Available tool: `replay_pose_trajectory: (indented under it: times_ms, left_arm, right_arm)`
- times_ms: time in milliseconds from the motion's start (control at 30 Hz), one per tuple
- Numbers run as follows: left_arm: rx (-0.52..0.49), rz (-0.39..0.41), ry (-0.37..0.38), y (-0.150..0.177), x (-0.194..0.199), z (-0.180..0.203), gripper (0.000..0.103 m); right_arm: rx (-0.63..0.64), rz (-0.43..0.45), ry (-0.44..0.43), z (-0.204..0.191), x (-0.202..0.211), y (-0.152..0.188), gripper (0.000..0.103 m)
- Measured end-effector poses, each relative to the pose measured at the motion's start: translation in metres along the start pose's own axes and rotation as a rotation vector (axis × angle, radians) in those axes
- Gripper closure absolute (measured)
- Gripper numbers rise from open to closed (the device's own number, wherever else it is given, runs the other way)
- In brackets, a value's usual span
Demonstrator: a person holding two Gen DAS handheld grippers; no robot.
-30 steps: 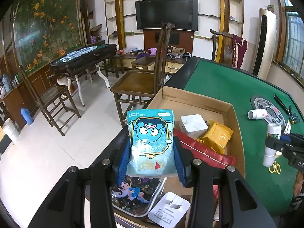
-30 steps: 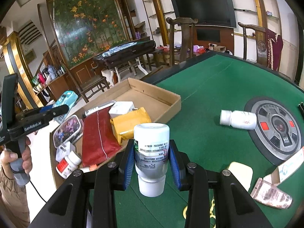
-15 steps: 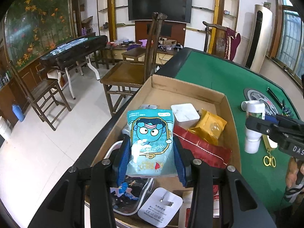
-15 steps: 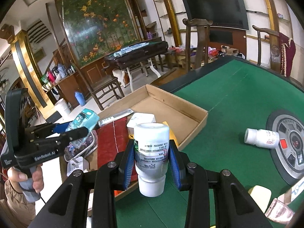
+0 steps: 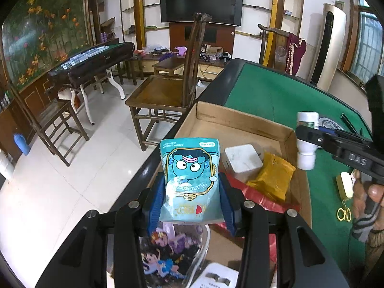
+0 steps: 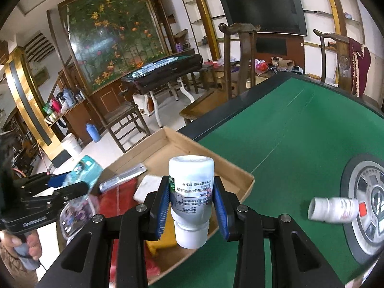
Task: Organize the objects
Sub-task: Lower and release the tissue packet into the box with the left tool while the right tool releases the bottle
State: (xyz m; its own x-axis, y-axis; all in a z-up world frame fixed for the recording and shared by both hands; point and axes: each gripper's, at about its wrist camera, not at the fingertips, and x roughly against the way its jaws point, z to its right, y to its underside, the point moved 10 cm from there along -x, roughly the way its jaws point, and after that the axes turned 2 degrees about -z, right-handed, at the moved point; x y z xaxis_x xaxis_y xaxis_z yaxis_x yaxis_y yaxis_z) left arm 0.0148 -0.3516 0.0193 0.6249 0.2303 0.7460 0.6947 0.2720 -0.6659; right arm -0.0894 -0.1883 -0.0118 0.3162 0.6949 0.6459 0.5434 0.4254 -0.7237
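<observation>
My left gripper (image 5: 190, 199) is shut on a teal snack packet (image 5: 189, 180) with a cartoon face, held upright above the near end of a shallow cardboard box (image 5: 240, 120). My right gripper (image 6: 190, 204) is shut on a white pill bottle (image 6: 190, 196), held upside down over the box's right rim (image 6: 247, 177). In the left wrist view that bottle (image 5: 306, 141) and the right gripper (image 5: 345, 148) hang at the box's right edge. The left gripper (image 6: 45, 196) with the packet (image 6: 82, 172) shows at the left in the right wrist view.
The box holds a white square block (image 5: 242, 158), a yellow packet (image 5: 272, 176), a red bag (image 5: 252, 194), a clear case with cartoon figures (image 5: 168, 252) and a white plug (image 5: 216, 278). A second white bottle (image 6: 333, 210) lies on the green table by a round dial (image 6: 367, 206). Small scissors (image 5: 343, 213) lie right of the box.
Both grippers have moved over the box: the right one with the bottle came left to the box's right rim, and the left one with the packet shifted further over the box. Grips unchanged.
</observation>
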Motion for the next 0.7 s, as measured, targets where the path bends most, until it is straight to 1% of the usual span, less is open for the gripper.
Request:
replay_pose_trajectory:
  times_ms: [200, 333, 433, 533, 600, 700]
  left_arm:
    - [-0.032, -0.004, 0.004, -0.018, -0.004, 0.01, 0.061]
    - [-0.058, -0.013, 0.009, -0.028, -0.007, 0.021, 0.061]
    - [-0.076, -0.017, 0.007, -0.038, -0.009, 0.029, 0.061]
    - [-0.079, -0.023, 0.016, -0.046, -0.013, 0.034, 0.061]
    - [-0.078, -0.03, 0.024, -0.048, -0.018, 0.038, 0.061]
    - [-0.07, -0.052, 0.042, -0.05, -0.028, 0.044, 0.061]
  right_arm:
    - [0.016, -0.005, 0.008, 0.004, -0.012, -0.011, 0.066]
    - [0.073, -0.011, 0.061, 0.005, -0.019, -0.012, 0.066]
    - [0.111, -0.034, 0.089, 0.007, -0.026, -0.008, 0.066]
    - [0.159, -0.081, 0.122, 0.007, -0.037, 0.0, 0.066]
    - [0.169, -0.107, 0.123, 0.011, -0.042, 0.004, 0.066]
    - [0.159, -0.12, 0.11, 0.015, -0.041, 0.004, 0.066]
